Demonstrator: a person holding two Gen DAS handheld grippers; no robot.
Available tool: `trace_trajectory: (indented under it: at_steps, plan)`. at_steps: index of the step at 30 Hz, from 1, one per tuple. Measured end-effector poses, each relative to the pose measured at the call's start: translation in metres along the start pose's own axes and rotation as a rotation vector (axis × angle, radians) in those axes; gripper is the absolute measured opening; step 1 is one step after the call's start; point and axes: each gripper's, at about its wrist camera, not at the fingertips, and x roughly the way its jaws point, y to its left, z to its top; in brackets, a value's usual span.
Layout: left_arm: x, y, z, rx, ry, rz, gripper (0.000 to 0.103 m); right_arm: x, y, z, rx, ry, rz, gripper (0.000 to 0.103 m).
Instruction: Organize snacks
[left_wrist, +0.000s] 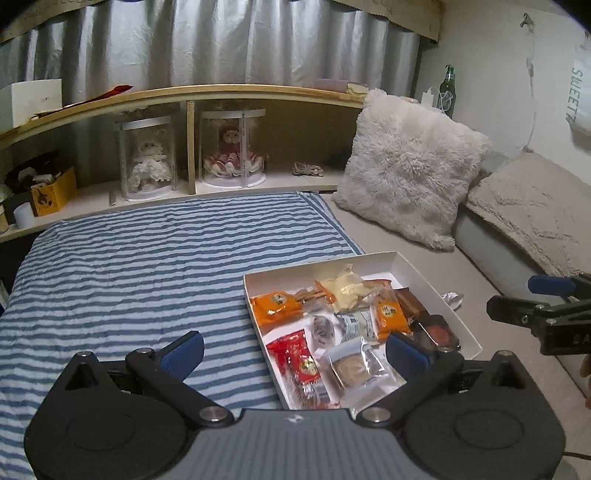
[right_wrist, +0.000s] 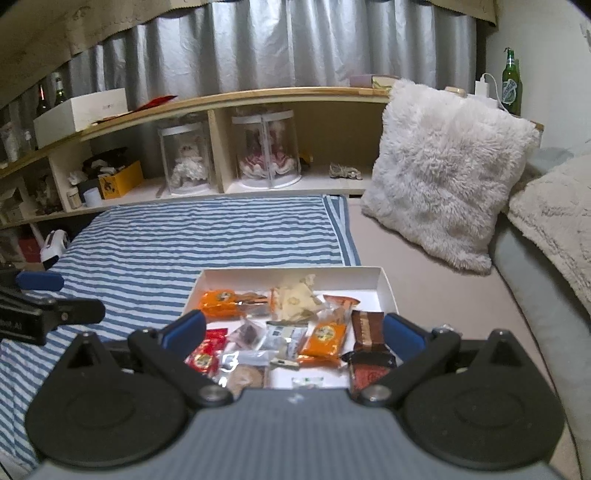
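Observation:
A shallow white box (left_wrist: 391, 259) (right_wrist: 384, 284) lies on the bed, filled with several wrapped snacks: orange packets (left_wrist: 275, 306) (right_wrist: 325, 338), a red packet (left_wrist: 295, 354) (right_wrist: 207, 354), a brown bar (right_wrist: 367, 328), a clear-wrapped round cookie (left_wrist: 354, 369) and a pale crumpled wrapper (right_wrist: 295, 299). My left gripper (left_wrist: 295, 350) is open and empty, hovering over the box's near left part. My right gripper (right_wrist: 293, 330) is open and empty, above the box's near edge. Each gripper shows at the edge of the other's view: the right gripper (left_wrist: 535, 314) and the left gripper (right_wrist: 48, 306).
A blue-striped blanket (left_wrist: 147, 266) covers the bed left of the box. A small silvery wrapper (left_wrist: 452, 299) lies on the beige sheet right of the box. Fluffy pillows (left_wrist: 410, 170) lean at the back right. A headboard shelf (left_wrist: 221, 92) holds dolls in clear cases and boxes.

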Motion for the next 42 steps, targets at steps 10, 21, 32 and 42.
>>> trace_trajectory:
  at_steps: [10, 21, 32, 42]
  plan:
    - [-0.019, 0.003, -0.037, -0.019, -0.054, 0.071, 0.103, -0.02, 0.02, -0.035, -0.054, -0.018, -0.052, 0.102]
    - [-0.036, -0.008, -0.06, 0.041, -0.13, 0.091, 0.103, -0.035, 0.023, -0.06, -0.038, -0.057, -0.08, 0.102]
    - [-0.033, -0.004, -0.065, 0.02, -0.156, 0.109, 0.103, -0.032, 0.017, -0.072, 0.017, -0.085, -0.096, 0.102]
    - [-0.03, 0.002, -0.069, 0.002, -0.137, 0.107, 0.103, -0.031, 0.019, -0.074, 0.018, -0.098, -0.092, 0.102]
